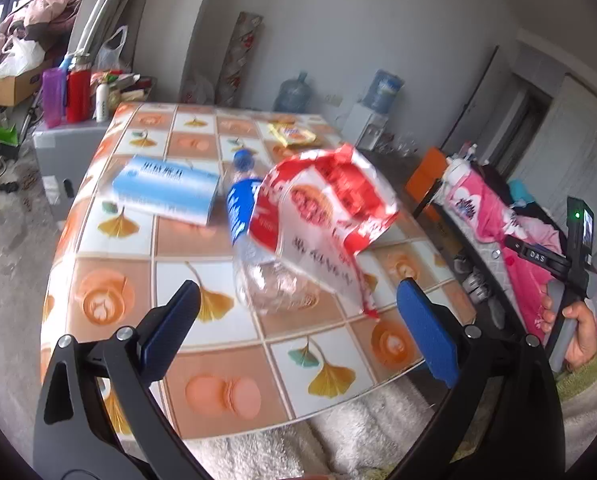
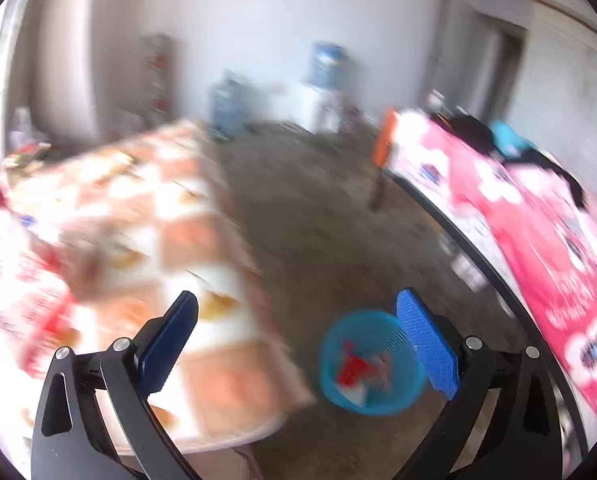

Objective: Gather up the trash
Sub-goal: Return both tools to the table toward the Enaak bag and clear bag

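Observation:
On the patterned table (image 1: 202,240) lie a red-and-white plastic bag (image 1: 322,216), a clear bottle (image 1: 254,252) with a blue cap and label partly under it, a blue-and-white box (image 1: 166,190) and a yellow packet (image 1: 292,134). My left gripper (image 1: 298,312) stands open just short of the bottle and bag, nothing between its fingers. The right gripper's handle (image 1: 570,264) shows at the right edge in a hand. In the blurred right wrist view, my right gripper (image 2: 298,320) is open and empty above a blue bin (image 2: 372,362) on the floor, with red-and-white trash inside.
A bed with pink bedding (image 2: 538,220) runs along the right. Two water jugs (image 1: 294,92), one on a dispenser (image 1: 366,124), stand by the far wall. Bottles (image 1: 78,94) and clutter sit on a grey chest left of the table. An orange stool (image 2: 382,142) stands beyond the bin.

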Demonstrator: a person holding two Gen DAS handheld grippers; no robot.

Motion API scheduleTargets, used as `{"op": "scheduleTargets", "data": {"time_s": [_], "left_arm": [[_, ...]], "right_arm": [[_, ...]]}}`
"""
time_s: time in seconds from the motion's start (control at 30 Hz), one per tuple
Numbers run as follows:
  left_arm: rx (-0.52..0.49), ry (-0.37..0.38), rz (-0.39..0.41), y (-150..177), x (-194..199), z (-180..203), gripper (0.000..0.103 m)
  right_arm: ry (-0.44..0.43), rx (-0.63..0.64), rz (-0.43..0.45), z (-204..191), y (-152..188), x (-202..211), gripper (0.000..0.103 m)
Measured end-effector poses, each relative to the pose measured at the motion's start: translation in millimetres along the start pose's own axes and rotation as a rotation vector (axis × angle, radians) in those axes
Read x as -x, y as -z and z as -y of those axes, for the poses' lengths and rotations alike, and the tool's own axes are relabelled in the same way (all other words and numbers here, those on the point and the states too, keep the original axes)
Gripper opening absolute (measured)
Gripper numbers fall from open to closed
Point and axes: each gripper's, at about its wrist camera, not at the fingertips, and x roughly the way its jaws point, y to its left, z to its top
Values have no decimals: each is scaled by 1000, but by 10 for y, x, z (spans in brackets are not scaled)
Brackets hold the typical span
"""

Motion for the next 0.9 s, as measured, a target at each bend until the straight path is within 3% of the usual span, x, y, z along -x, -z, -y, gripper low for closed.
{"op": "scheduleTargets", "data": {"time_s": [0.13, 0.27, 0.53, 0.77, 0.9], "left_arm": [[-26, -7, 51, -209, 27, -22, 94], [-28, -32, 56, -487, -79, -79, 94], [26, 26, 18, -1160, -535, -324, 94], [50, 113, -36, -1618, -1115, -369, 94], [57, 156, -87, -1750, -1462, -344, 94]], "right_arm": [[-250, -22, 53, -252, -335, 63, 97], [-370, -21, 33, -580, -593, -82, 97], [-654, -127, -198, -1085, -1019, -945, 97], [-809, -250, -420, -1515, -1263, -1908, 95], [-841, -315, -511, -1744, -1396, -2481, 90]]}}
